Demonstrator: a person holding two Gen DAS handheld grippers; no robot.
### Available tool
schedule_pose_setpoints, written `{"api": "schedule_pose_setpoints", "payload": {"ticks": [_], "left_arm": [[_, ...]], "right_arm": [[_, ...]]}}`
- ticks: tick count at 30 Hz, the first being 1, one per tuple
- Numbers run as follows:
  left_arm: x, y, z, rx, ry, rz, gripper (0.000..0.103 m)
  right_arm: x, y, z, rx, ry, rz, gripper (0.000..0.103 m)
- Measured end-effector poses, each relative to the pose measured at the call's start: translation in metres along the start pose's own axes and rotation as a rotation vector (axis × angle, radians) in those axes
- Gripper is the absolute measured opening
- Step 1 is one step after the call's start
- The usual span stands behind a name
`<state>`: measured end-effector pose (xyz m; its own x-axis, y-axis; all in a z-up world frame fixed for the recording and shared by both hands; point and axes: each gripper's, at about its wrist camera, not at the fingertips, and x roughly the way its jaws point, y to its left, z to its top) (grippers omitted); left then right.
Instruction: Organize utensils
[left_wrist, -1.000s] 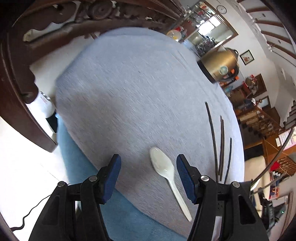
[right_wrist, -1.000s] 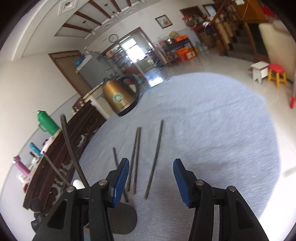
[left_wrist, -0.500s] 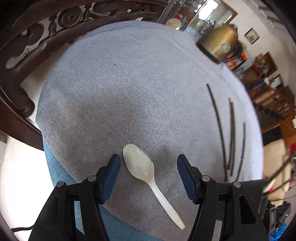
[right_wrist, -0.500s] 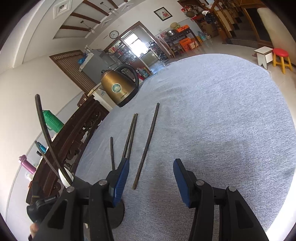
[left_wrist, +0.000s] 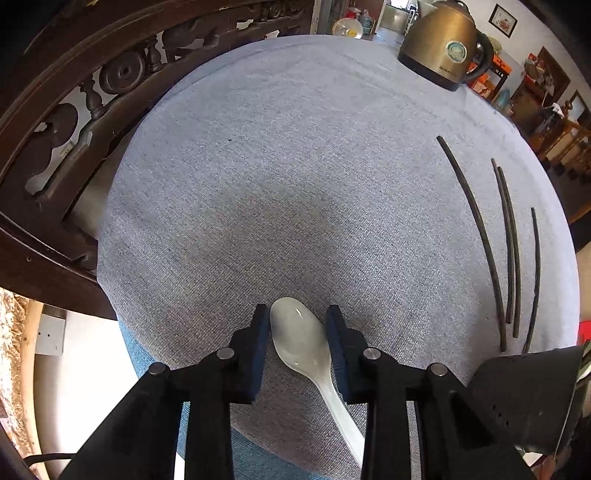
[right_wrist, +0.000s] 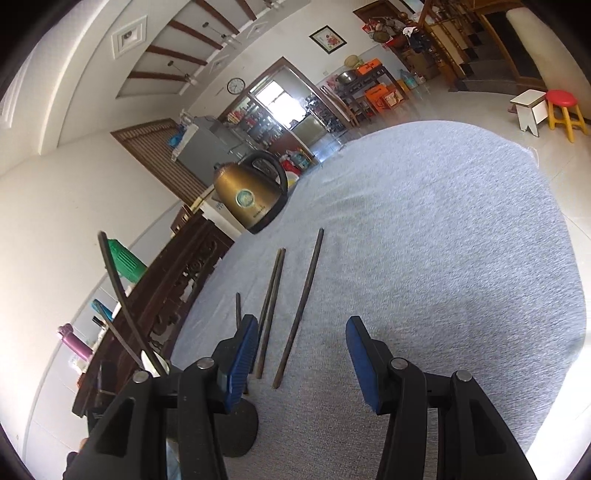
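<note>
- Fingers (left_wrist: 258, 343) of the left gripper (left_wrist: 297, 345) sit narrowed around the bowl of the white spoon (left_wrist: 301, 339), one blue pad on each side, right at its edges; whether both pads actually press it cannot be told.
- Spoon lies flat on the grey-clothed table (left_wrist: 295, 166), bowl pointing away from the camera, handle running back and to the right under the right-hand finger, near the table's close edge.
- Over on the right gripper (right_wrist: 299, 354), the fingers (right_wrist: 242, 354) are spread wide with nothing between them, hovering above the cloth.
- Just ahead of that gap lie four dark chopsticks (right_wrist: 301, 306) on the table: a long one on the right, two touching side by side in the middle, and a shorter one partly hidden behind the left pad.
- Left wrist view shows the same chopsticks (left_wrist: 476, 229) well apart from the spoon, off to the right.
- A black holder (left_wrist: 524, 398) sits at the near right of the table, with dark sticks rising out of it in the right wrist view.
- Farther back, a brass-coloured kettle (right_wrist: 251, 194) stands at the table's far edge.
- A carved dark wooden bench back (left_wrist: 74, 92) curves along the table's left side.
</note>
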<state>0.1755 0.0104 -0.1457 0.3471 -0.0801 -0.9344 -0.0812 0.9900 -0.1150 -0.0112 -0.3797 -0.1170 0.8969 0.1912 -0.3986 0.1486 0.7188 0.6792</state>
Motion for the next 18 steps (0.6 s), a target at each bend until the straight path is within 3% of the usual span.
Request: {"api": "schedule_pose_setpoints", "payload": {"ticks": [4,6,9,16,18], "left_arm": [[-0.007,0.019,-0.011,-0.038,-0.019,-0.059,0.026],[-0.013,0.023,-0.015,-0.054,-0.041,-0.085,0.014],[-0.024,0.029,-0.025,-0.047,-0.062,-0.106,0.008],[-0.02,0.029,-0.039,-0.039,0.024,-0.154,0.009],[-0.021,0.028,-0.044,-0.025,0.036,-0.171,0.017]], "right_arm": [[-0.011,-0.002,0.004,0.004,-0.021,0.011,0.053],[-0.018,-0.005,0.007,0.012,-0.035,0.017,0.053],[-0.029,-0.008,0.009,0.019,-0.055,0.018,0.053],[-0.04,-0.008,0.004,0.017,-0.052,0.03,0.053],[-0.041,-0.009,0.002,0.015,-0.05,0.032,0.053]]}}
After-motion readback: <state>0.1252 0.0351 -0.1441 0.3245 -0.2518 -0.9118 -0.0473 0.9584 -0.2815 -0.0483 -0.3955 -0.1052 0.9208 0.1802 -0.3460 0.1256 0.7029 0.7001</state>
